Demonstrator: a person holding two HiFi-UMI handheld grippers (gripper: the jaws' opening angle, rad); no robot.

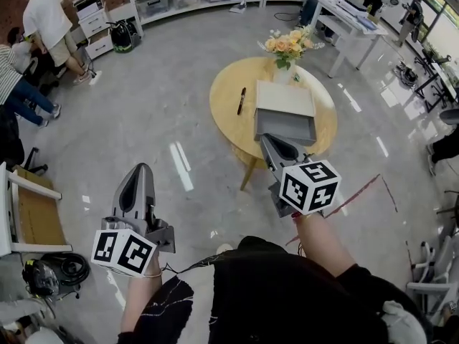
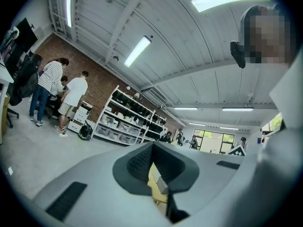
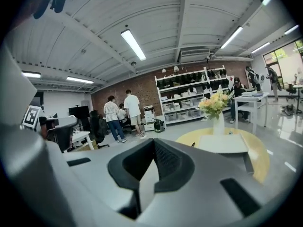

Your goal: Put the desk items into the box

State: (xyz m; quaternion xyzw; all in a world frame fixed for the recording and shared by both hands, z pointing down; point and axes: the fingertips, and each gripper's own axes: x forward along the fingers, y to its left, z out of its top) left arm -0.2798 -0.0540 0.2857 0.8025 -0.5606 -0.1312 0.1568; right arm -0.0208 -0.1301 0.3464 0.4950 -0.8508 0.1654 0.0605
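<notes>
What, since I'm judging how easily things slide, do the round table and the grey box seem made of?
Round table: probably wood or wood veneer, smooth with low sheen; even honey-yellow top. Grey box: matt, flat thin panels with crisp edges, so cardboard or thin plastic; the pictures don't settle which.

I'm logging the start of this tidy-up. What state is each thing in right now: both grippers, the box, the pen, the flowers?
Left gripper: shut, empty.
Right gripper: shut, empty.
Box: on the round table, its grey front looks open, nothing seen inside.
Pen: lying flat on the table left of the box, not yet in it.
Vase of flowers: upright behind the box.
</notes>
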